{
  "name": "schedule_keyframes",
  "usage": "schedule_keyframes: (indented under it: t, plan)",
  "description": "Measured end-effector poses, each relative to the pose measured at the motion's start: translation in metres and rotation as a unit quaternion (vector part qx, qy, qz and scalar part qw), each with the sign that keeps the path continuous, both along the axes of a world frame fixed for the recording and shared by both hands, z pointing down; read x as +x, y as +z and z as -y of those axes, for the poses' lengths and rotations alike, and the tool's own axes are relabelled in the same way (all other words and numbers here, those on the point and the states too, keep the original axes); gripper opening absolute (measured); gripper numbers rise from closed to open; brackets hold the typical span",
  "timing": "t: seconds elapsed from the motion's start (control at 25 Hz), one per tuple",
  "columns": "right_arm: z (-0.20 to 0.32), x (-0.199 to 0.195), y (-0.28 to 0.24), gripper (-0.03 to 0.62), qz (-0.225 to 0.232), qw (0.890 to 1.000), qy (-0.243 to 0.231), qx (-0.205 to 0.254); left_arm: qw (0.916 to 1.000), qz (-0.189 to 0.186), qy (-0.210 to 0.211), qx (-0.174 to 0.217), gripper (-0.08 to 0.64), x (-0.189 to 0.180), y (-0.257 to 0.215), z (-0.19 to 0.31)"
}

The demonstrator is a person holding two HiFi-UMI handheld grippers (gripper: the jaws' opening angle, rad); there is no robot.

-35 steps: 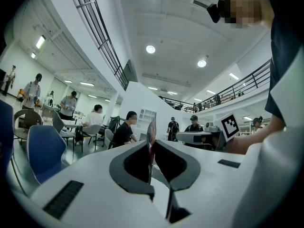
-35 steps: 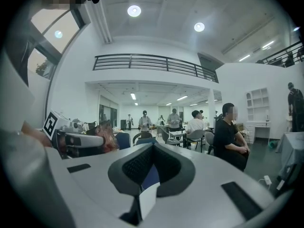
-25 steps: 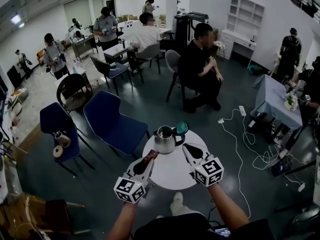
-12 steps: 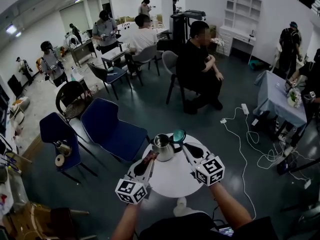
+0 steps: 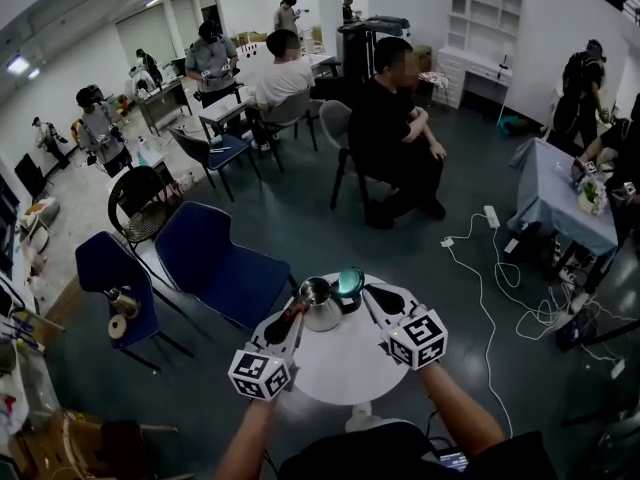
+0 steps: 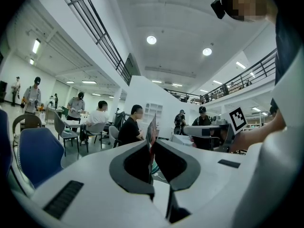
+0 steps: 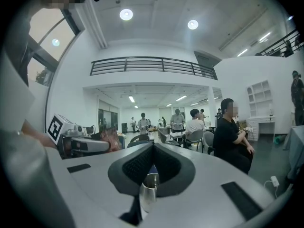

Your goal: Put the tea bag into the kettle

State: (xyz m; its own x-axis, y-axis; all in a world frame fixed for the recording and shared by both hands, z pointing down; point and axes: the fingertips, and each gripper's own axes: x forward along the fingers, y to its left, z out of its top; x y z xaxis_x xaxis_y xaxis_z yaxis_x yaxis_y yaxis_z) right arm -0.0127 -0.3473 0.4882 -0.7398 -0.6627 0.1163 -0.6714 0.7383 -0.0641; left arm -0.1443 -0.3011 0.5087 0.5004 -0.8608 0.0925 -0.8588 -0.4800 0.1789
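The left gripper [image 5: 290,323] pinches the flat reddish-brown tea bag [image 6: 152,127] in its fingers just short of the open steel kettle [image 5: 322,313] while the right gripper [image 5: 367,294] clamps its teal lid [image 5: 350,281], so an early release would likely drop the bag onto the round white surface [image 5: 340,360].

1. Left tool [image 5: 296,314], held forward on a bare forearm [image 5: 245,438], has its jaws pinched on a thin reddish tea bag packet [image 6: 152,129].
2. Right tool [image 5: 368,294], level beside it, clamps a shiny metal piece [image 7: 147,190].

kettle [image 5: 320,305]: steel, upright, mouth open, at table's [image 5: 340,368] 12 o'clock side | tea bag [image 6: 151,131]: reddish sachet, edge-on, pinched in left gripper [image 6: 151,145], near kettle's 7 o'clock
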Motion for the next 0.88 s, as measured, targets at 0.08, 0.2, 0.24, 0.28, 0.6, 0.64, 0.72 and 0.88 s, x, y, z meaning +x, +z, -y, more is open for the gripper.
schedule_keyframes:
  t: [0.08,0.2,0.24,0.28,0.6,0.64,0.72,0.88]
  plan:
    - [0.006,0.002,0.004,0.015,0.000,1.000,0.001,-0.002,0.9999,-0.013,0.000,-0.011,0.038,0.000,0.005,0.011]
    - [0.017,0.006,0.010,0.015,-0.003,1.000,0.005,-0.005,0.9995,-0.020,0.005,-0.024,0.038,0.005,0.010,0.027]
    - [0.020,0.007,0.012,0.015,-0.009,1.000,0.006,-0.003,0.9995,-0.017,0.006,-0.027,0.038,0.007,0.013,0.032]
    - [0.023,0.008,0.014,0.015,-0.018,1.000,0.006,0.000,0.9994,-0.015,0.007,-0.030,0.038,0.009,0.016,0.037]
    - [0.046,0.003,0.028,0.015,-0.046,0.999,-0.001,0.014,0.9985,0.004,0.004,-0.055,0.038,0.011,0.043,0.082]
    - [0.051,0.002,0.029,0.015,-0.044,0.999,-0.001,0.011,0.9982,0.004,0.003,-0.060,0.038,0.010,0.046,0.088]
    - [0.061,0.000,0.032,0.015,-0.041,0.999,-0.001,0.006,0.9973,0.009,0.001,-0.073,0.038,0.009,0.053,0.101]
    - [0.077,0.001,0.036,0.015,-0.031,0.999,0.008,-0.002,0.9945,0.025,-0.002,-0.101,0.038,0.011,0.073,0.124]
